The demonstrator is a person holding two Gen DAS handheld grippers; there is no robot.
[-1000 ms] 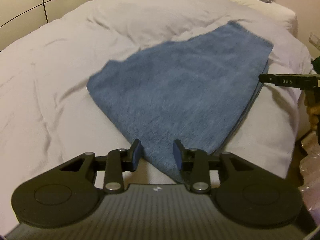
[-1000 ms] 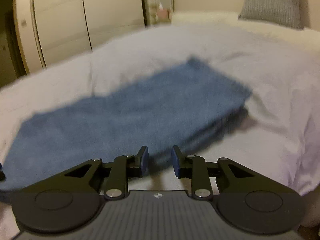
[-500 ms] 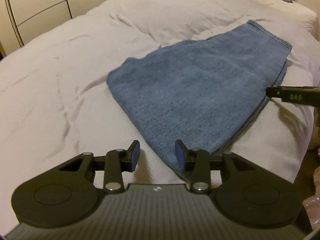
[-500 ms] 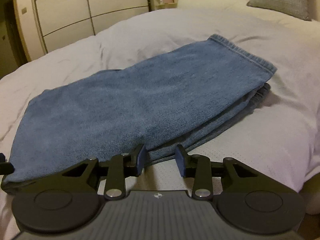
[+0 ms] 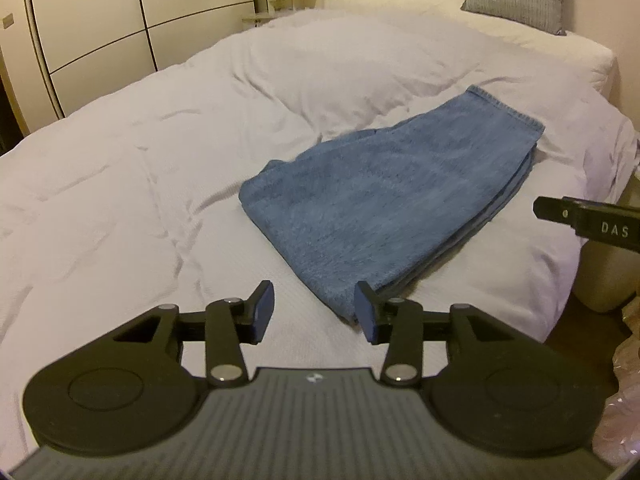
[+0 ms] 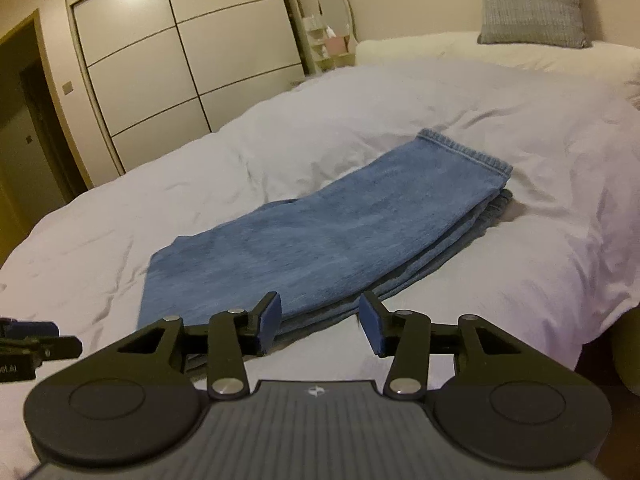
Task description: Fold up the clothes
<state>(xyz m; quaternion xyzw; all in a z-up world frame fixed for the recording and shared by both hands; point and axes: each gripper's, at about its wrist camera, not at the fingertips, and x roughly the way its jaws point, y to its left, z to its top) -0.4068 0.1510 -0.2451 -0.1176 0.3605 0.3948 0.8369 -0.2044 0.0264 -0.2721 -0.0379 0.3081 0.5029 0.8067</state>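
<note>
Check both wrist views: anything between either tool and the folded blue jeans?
Nothing visible. The left tool and right tool are open and empty, just short of the folded blue denim jeans, with only bare white duvet between.

Home bedroom. Big bed (image 5: pixel 120 208) with a rumpled white duvet fills most of both views. Grey pillow (image 6: pixel 528 4) at the far right, by the head end. Sliding-door wardrobe (image 6: pixel 180 60) along the far left wall. Oval mirror (image 6: pixel 334 4) and small shelf unit (image 6: pixel 326 46) with toiletries in the far corner. Doorway (image 6: pixel 24 120) at far left.
</note>
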